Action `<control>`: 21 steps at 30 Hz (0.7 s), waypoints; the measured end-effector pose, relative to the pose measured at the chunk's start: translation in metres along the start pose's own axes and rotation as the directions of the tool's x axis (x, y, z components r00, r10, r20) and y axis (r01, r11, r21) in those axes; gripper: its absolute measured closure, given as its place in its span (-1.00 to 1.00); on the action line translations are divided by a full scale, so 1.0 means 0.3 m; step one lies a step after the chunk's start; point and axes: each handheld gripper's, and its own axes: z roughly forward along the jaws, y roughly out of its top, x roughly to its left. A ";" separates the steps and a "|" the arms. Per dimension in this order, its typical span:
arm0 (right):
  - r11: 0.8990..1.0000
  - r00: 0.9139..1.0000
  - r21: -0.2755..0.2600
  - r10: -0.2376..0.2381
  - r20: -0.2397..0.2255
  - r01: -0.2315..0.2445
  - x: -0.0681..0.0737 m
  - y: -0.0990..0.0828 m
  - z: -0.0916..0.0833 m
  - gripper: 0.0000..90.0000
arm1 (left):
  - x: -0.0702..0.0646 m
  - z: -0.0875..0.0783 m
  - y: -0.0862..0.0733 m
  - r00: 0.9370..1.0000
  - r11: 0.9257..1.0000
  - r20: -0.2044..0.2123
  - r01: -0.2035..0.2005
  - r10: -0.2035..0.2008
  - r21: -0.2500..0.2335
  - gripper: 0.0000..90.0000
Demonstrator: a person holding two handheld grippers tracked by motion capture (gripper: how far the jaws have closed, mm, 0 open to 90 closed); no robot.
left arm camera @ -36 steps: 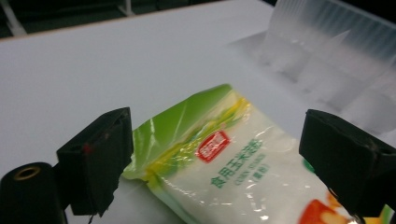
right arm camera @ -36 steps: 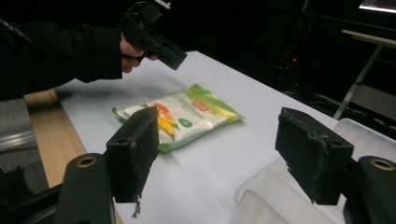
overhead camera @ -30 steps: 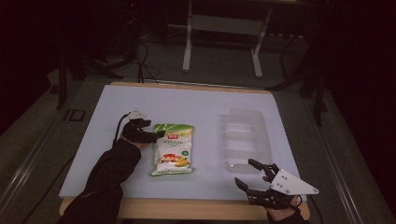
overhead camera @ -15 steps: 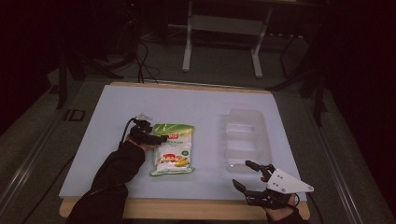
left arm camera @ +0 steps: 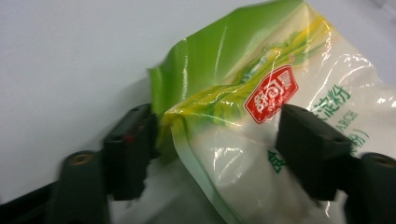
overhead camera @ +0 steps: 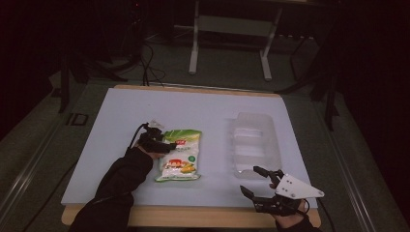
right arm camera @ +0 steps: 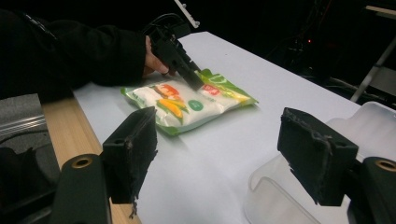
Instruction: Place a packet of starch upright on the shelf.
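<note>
Glossy crinkled plastic bag (left arm camera: pixel 261 126), clear smooth plastic tray (overhead camera: pixel 255 145), matt white tabletop (overhead camera: pixel 203 106), wooden edge.

The bag (left arm camera: pixel 261 140) runs off the left gripper view's right and bottom edges (its print unreadable). The tray (right arm camera: pixel 299 186) is cut off likewise.

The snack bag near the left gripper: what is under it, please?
The snack bag lies flat on the white table top. The left gripper straddles its upper left corner, jaws open. Whatever might lie beneath the bag is covered.
</note>
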 end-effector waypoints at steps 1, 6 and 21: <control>1.000 1.000 -0.001 -0.005 0.001 0.005 0.002 0.001 -0.002 -0.25 | -0.038 0.005 0.007 0.996 0.996 -0.024 -0.088 0.088 0.031 0.42; 1.000 1.000 -0.006 -0.007 -0.022 0.007 0.001 0.003 -0.007 -0.02 | -0.083 0.008 0.024 0.981 0.982 -0.075 -0.174 0.180 0.074 0.72; 0.998 0.998 0.016 0.056 -0.009 -0.055 -0.020 0.003 -0.004 -0.35 | -0.102 -0.070 0.055 0.985 0.986 -0.065 -0.162 0.159 -0.044 0.81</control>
